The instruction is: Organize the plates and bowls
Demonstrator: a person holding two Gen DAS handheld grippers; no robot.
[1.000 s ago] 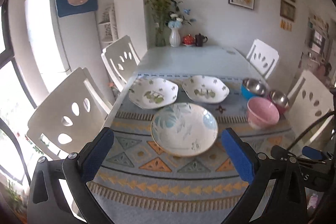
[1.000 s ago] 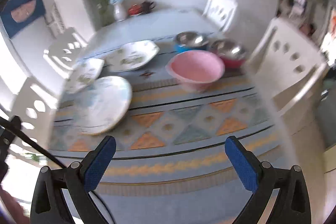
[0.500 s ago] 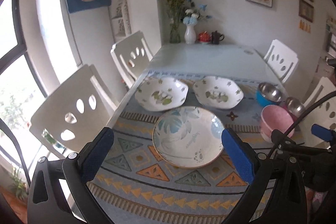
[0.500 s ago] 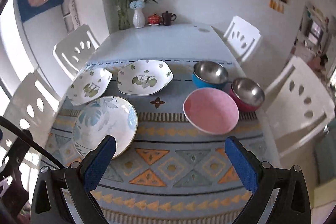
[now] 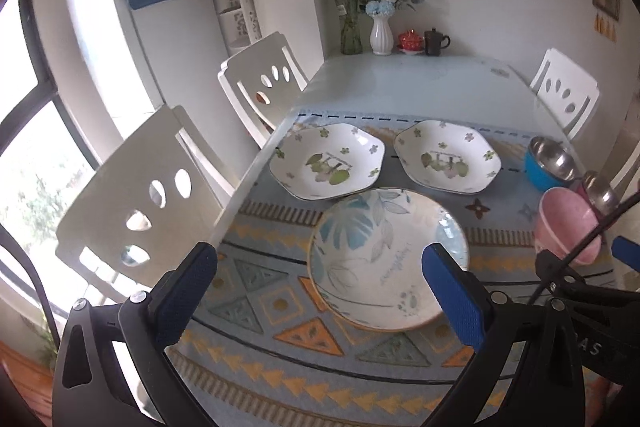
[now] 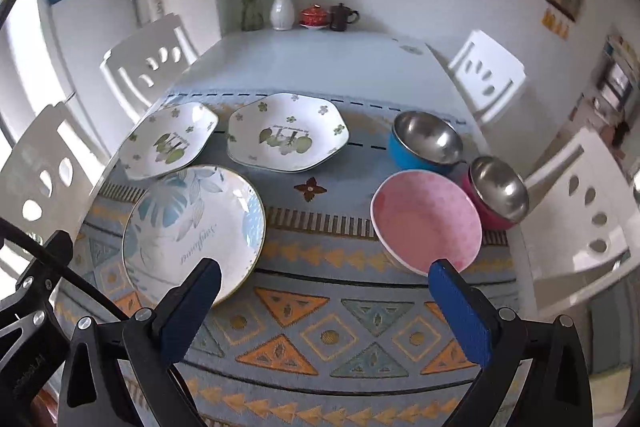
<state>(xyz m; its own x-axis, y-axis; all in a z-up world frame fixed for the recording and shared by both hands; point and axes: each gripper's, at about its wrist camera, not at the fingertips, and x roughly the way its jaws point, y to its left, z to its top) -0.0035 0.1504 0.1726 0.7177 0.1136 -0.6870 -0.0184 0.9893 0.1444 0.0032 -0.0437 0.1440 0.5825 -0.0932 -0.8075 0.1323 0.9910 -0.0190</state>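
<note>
Left wrist view: left gripper point(image 5: 320, 291) hangs over the near end of the patterned mat point(image 5: 280, 307), jaws spread wide, nothing between them. Straight ahead, w/ its near rim partly behind the right fingertip, sits the round blue-leaf plate point(image 5: 372, 259). Beyond it, two white hexagonal floral plates side by side: one ahead-left point(image 5: 326, 161), one ahead-right point(image 5: 446, 157) (the left one nearly touching the round plate's far rim). Far off to the right: blue steel bowl point(image 5: 548, 163), pink bowl point(image 5: 568, 223), a sliver of the red steel bowl point(image 5: 598, 189).

Right wrist view: right gripper point(image 6: 324, 301) also gaping wide, empty, over the mat. Round plate point(image 6: 192, 231) sits just past its left fingertip; pink bowl point(image 6: 426, 221) just past the right fingertip. Behind the pink bowl, blue bowl point(image 6: 426, 141) and red bowl point(image 6: 496, 193), approx touching each other. Both hex plates lie ahead-left. Vase w/ flowers point(image 6: 282, 9) at the table's far end.
</note>
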